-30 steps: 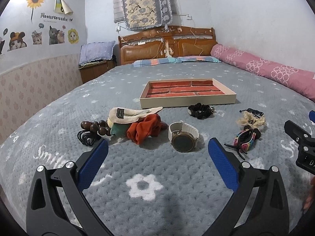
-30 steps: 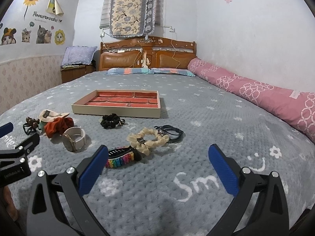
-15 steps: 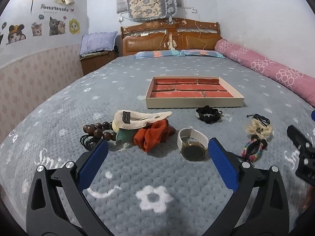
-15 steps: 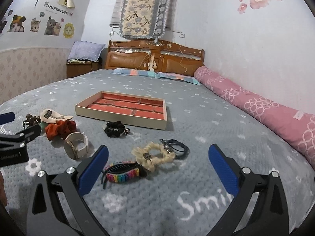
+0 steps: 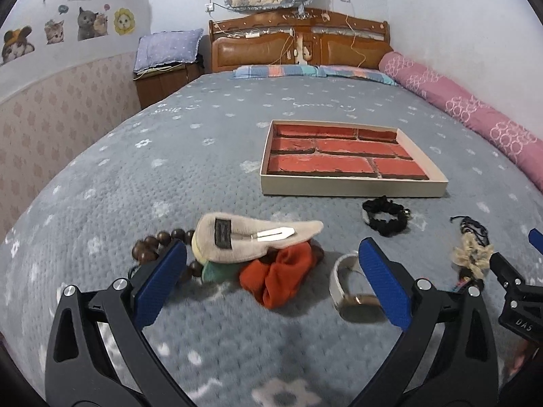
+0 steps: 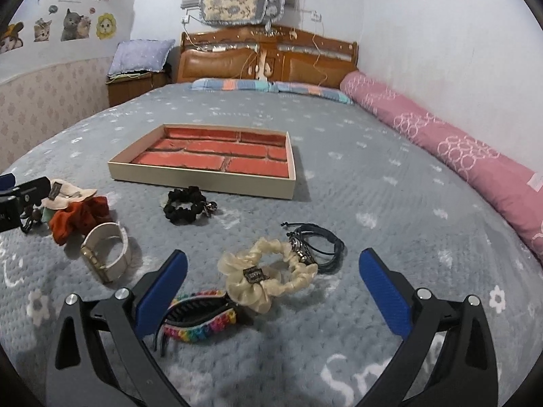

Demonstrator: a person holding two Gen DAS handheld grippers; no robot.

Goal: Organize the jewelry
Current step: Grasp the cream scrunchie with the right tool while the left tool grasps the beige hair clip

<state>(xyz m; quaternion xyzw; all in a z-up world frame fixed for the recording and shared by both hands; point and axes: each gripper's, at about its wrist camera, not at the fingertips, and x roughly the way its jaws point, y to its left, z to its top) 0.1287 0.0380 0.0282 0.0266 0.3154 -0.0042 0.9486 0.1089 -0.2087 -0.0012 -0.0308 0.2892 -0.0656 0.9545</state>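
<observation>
A shallow tray with a red brick-pattern floor (image 5: pixel 353 188) (image 6: pixel 203 178) lies on the grey bed. In front of it lie a beige hair clip (image 5: pixel 258 239), an orange scrunchie (image 5: pixel 278 276) (image 6: pixel 78 217), brown beads (image 5: pixel 152 249), a white-strapped watch (image 5: pixel 349 288) (image 6: pixel 105 251), a black scrunchie (image 5: pixel 385 218) (image 6: pixel 185 203), a cream scrunchie (image 6: pixel 268 274), a rainbow claw clip (image 6: pixel 200 318) and a black cord bracelet (image 6: pixel 319 244). My left gripper (image 5: pixel 271 283) is open over the orange scrunchie. My right gripper (image 6: pixel 271 285) is open around the cream scrunchie.
A pink bolster (image 6: pixel 458 149) runs along the bed's right side by the wall. A wooden headboard (image 5: pixel 298 44) and striped pillows (image 5: pixel 312 71) stand at the far end. A nightstand with a purple pillow (image 5: pixel 166 64) is at the back left.
Both grippers have moved forward and lower toward the items. The pile with the scrunchie and the cream scrunchie now sit larger, between the open fingers. No item has moved.
</observation>
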